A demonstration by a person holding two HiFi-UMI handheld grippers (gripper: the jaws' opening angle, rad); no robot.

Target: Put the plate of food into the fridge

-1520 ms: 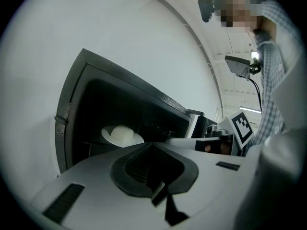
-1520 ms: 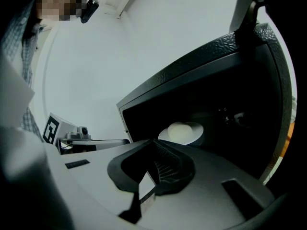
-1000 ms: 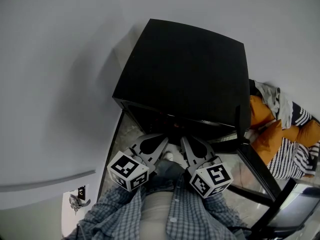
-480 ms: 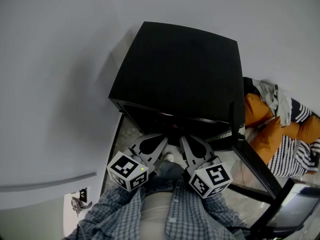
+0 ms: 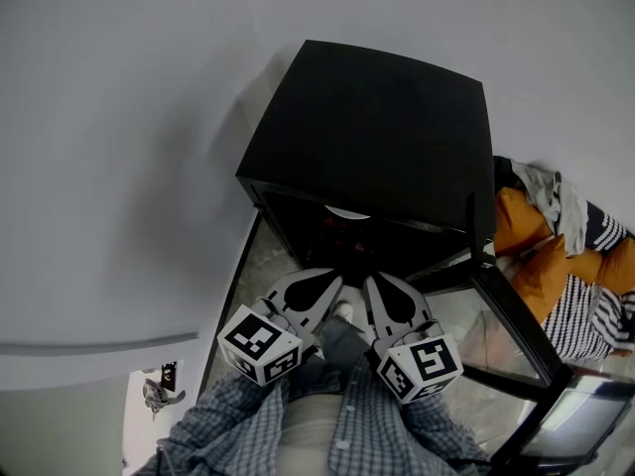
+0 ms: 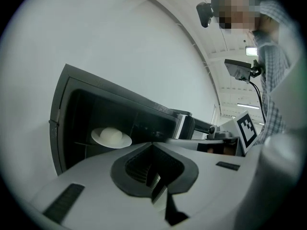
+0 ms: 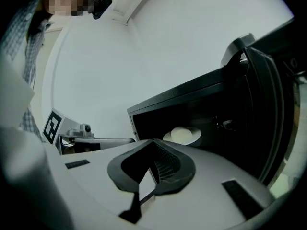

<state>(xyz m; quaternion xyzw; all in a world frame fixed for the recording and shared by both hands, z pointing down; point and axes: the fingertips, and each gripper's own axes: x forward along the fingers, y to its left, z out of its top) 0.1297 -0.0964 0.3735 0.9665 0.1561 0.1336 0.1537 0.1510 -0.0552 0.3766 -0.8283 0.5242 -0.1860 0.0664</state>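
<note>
Plate of food [image 6: 111, 138] is already sitting inside the fridge [image 5: 377, 137], on a shelf in the upper part of the cavity. The same plate is showing in the right gripper view [image 7: 182, 135], and only as a pale sliver under the top edge from the head view [image 5: 347, 212]. The left gripper [image 6: 160, 188] is hanging in front of the opening with its jaws pressed together and nothing between them. The right gripper [image 7: 141, 188] is doing the same, jaws together and empty. From above, both are pointing at the opening side by side, left [image 5: 316, 288] and right [image 5: 389, 300], neither touching the plate. The door [image 5: 511, 340] is standing swung out to the right.

Handling, my read: the plate is looking rigid and fairly light, with a thin smooth rim that is probably slippery. The food is sitting as one pale domed mound, loose on the plate, so tilting is risking a slide. If it needs shifting, I'm suggesting pinching the rim at two opposite sides and keeping it level; I can't tell whether it's breakable.

Counting: one plate, one mound of food, one fridge, one door, two grippers. Placing is looking done; the door isn't shut yet.
</note>
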